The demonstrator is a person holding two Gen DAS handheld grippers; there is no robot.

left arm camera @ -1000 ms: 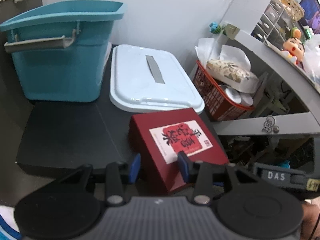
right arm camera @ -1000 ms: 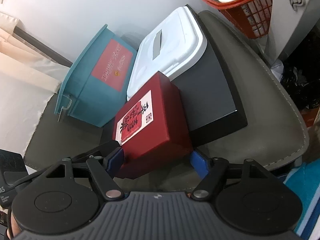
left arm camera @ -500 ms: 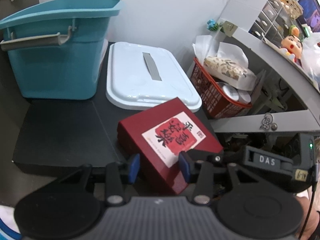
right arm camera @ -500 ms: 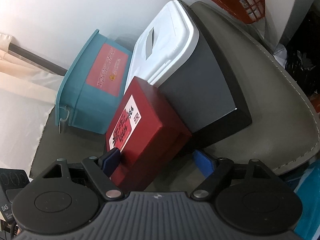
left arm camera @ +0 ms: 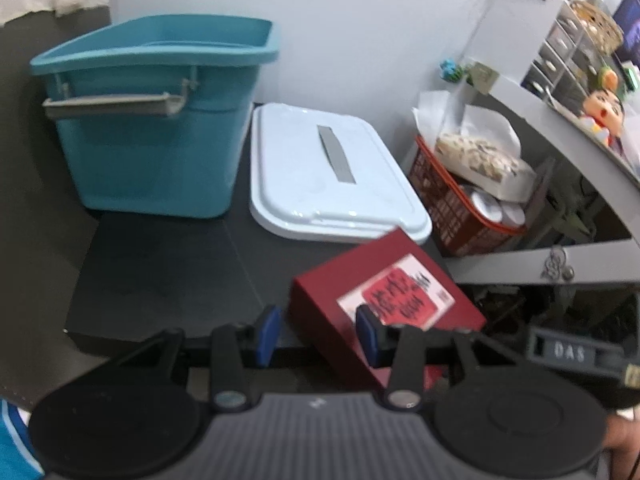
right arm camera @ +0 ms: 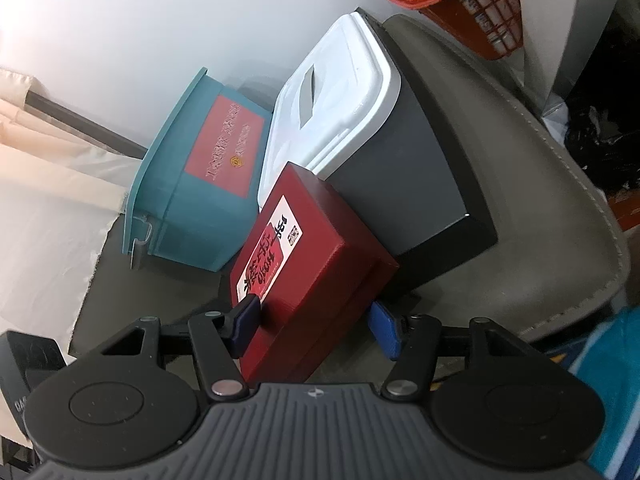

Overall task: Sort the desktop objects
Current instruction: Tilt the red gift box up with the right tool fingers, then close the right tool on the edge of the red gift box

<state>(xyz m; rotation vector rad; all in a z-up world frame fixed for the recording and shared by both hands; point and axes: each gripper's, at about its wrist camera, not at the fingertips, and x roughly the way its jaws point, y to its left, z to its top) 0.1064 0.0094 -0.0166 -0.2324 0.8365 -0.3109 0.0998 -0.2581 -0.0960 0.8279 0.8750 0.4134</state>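
A dark red box (right arm camera: 316,264) with a red and white label is held tilted by my right gripper (right arm camera: 316,326), whose blue pads press its top and bottom faces. The box hangs at the front corner of a black box (right arm camera: 420,196). In the left wrist view the red box (left arm camera: 384,304) sits at the lower right. My left gripper (left arm camera: 318,338) is open and empty, its right pad in front of the red box's near face. A teal bin (left arm camera: 156,128) and a white lid (left arm camera: 332,176) rest on the black box (left arm camera: 168,272).
An orange basket (left arm camera: 460,204) holding a tissue box stands to the right under a grey shelf (left arm camera: 560,128). A grey cushion (right arm camera: 540,184) lies under the black box. A wall runs behind the teal bin (right arm camera: 192,184) and the white lid (right arm camera: 332,108).
The red box has tilted further and shifted right and nearer in the left wrist view. My right gripper has turned with it. My left gripper has stayed open and drawn back left.
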